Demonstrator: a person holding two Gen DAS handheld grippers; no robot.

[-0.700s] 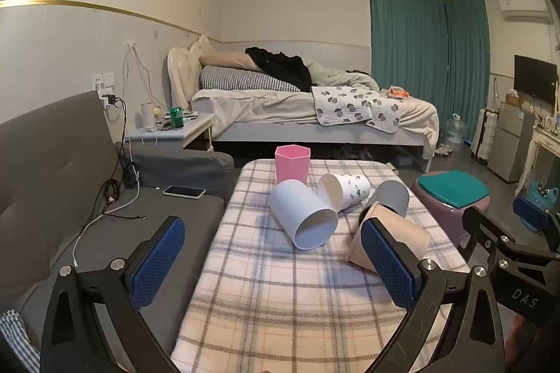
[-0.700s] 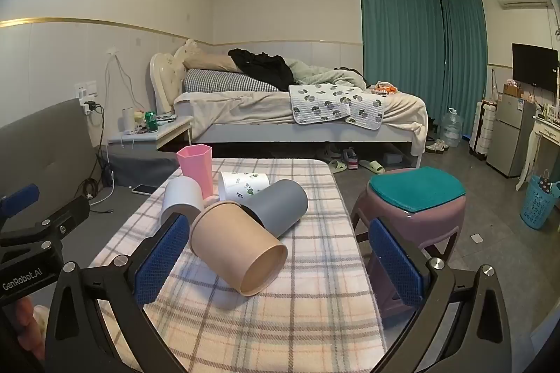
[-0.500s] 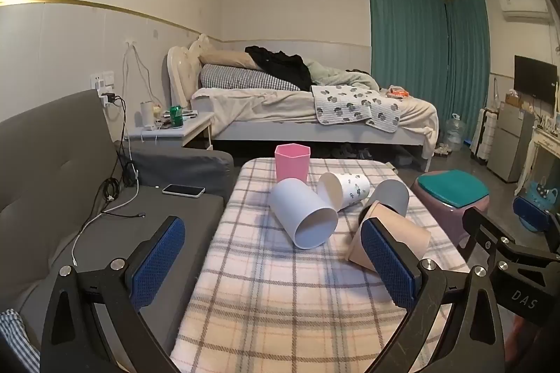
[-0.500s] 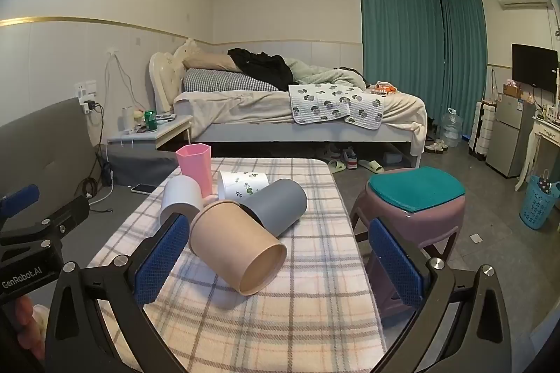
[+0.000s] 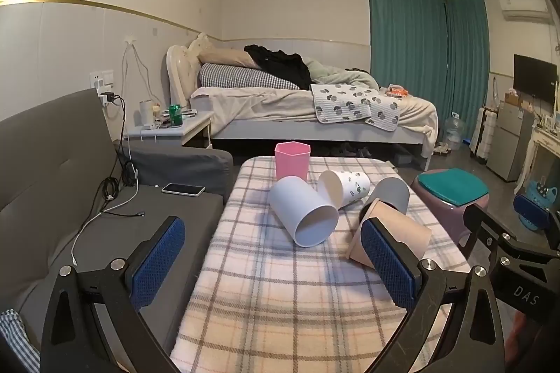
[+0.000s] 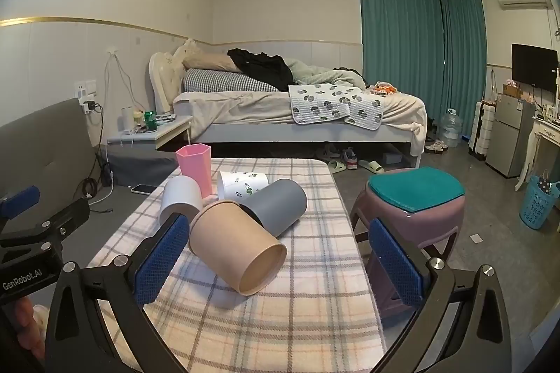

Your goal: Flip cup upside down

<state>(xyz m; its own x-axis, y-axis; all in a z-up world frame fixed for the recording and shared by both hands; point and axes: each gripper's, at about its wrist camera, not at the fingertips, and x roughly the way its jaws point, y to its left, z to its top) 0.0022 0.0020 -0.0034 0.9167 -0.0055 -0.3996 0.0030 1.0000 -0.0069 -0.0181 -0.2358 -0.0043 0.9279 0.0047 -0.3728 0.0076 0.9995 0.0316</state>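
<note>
Several cups sit on a checked tablecloth (image 5: 266,296). A pink cup (image 5: 292,160) stands upright at the far end. A white cup (image 5: 303,211), a patterned white cup (image 5: 344,188), a grey cup (image 5: 393,194) and a tan cup (image 5: 402,234) lie on their sides. In the right wrist view the tan cup (image 6: 238,252) lies nearest, mouth towards me, with the grey cup (image 6: 278,206) behind it. My left gripper (image 5: 273,268) is open and empty, short of the cups. My right gripper (image 6: 278,259) is open and empty, its left pad beside the tan cup.
A grey sofa (image 5: 52,163) with a phone (image 5: 182,189) and cables lies left of the table. A purple stool with a teal cushion (image 6: 416,194) stands right of it. A bed (image 6: 297,114) and nightstand are behind.
</note>
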